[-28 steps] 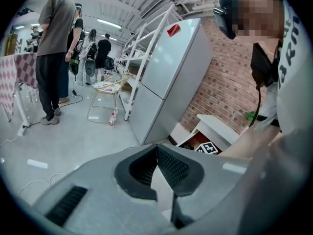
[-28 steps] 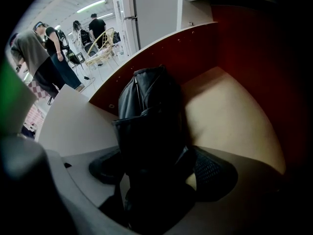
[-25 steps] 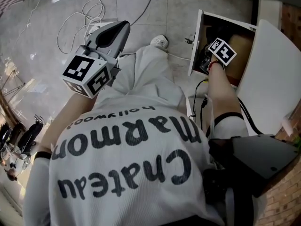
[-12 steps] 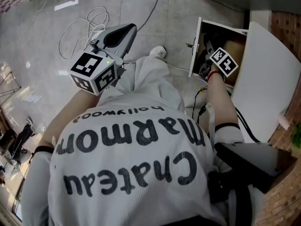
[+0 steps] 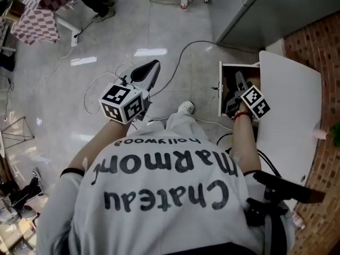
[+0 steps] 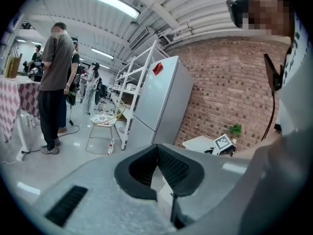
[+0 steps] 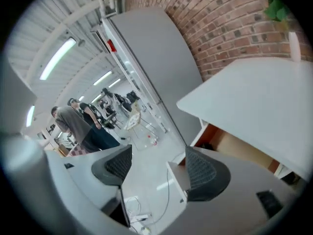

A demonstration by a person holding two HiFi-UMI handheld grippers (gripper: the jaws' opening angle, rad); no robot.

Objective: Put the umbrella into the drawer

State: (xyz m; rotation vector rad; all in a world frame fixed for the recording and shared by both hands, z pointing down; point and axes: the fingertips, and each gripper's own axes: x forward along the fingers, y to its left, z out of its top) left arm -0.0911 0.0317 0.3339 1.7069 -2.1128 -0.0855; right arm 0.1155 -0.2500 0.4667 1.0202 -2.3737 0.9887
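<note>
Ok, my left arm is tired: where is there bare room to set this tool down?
The white table top is mostly bare, from the drawer side to the brick wall. The floor is bare towards the grey cabinet. Crowded: cables loop left of the shoe, and the right tongs sit at the drawer mouth.

Right tongs (image 5: 237, 81) drawn back out of drawer (image 5: 221, 92), now above its opening; left tongs (image 5: 153, 68) lifted higher.
</note>
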